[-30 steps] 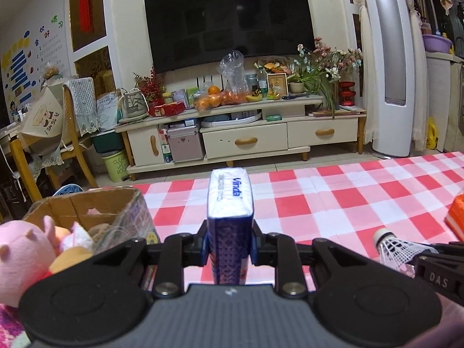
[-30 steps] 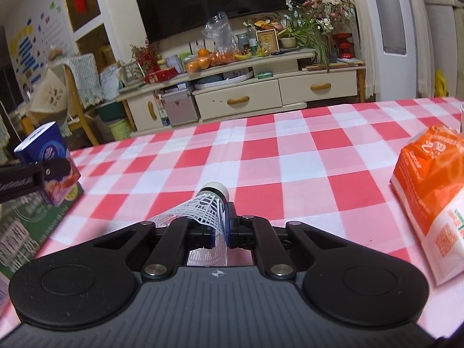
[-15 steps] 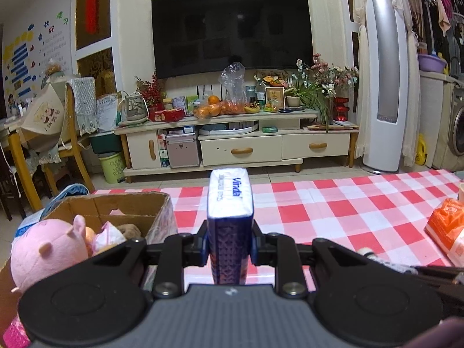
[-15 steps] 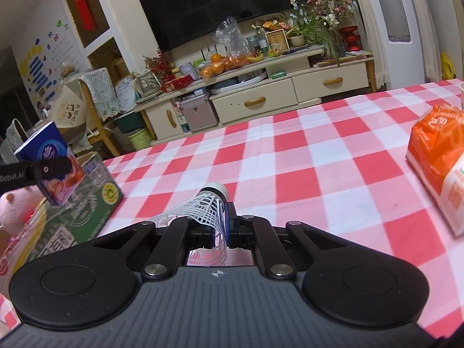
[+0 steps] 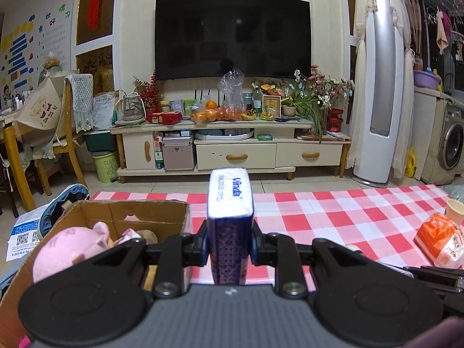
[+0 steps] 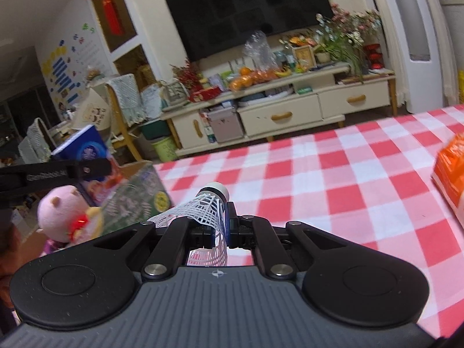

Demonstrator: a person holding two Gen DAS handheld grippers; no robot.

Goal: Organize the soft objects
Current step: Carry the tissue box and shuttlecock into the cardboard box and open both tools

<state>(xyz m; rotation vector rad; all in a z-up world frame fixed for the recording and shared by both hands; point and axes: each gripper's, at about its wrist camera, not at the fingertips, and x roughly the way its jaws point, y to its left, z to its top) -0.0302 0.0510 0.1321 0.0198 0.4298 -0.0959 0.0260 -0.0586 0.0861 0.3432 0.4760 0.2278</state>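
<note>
I'm pinching the soft, light tissue pack (image 5: 230,226) mid-body in the left gripper (image 5: 230,249) (right gripper (image 6: 221,232) clamping the flimsy shuttlecock (image 6: 203,208) skirt)

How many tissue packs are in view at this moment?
2: a blue tissue pack clamped upright in the left gripper, and an orange tissue pack lying on the checked tablecloth at right. The cardboard box may hide more.

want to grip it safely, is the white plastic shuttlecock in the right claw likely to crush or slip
Probably crushable: the white mesh-skirted plastic shuttlecock is pinched at its open lattice skirt by the right claw, and the skirt already looks bowed sideways. It seems very light, being mostly holes. Slipping looks unlikely, since the lattice gives the pads something to bite.
</note>
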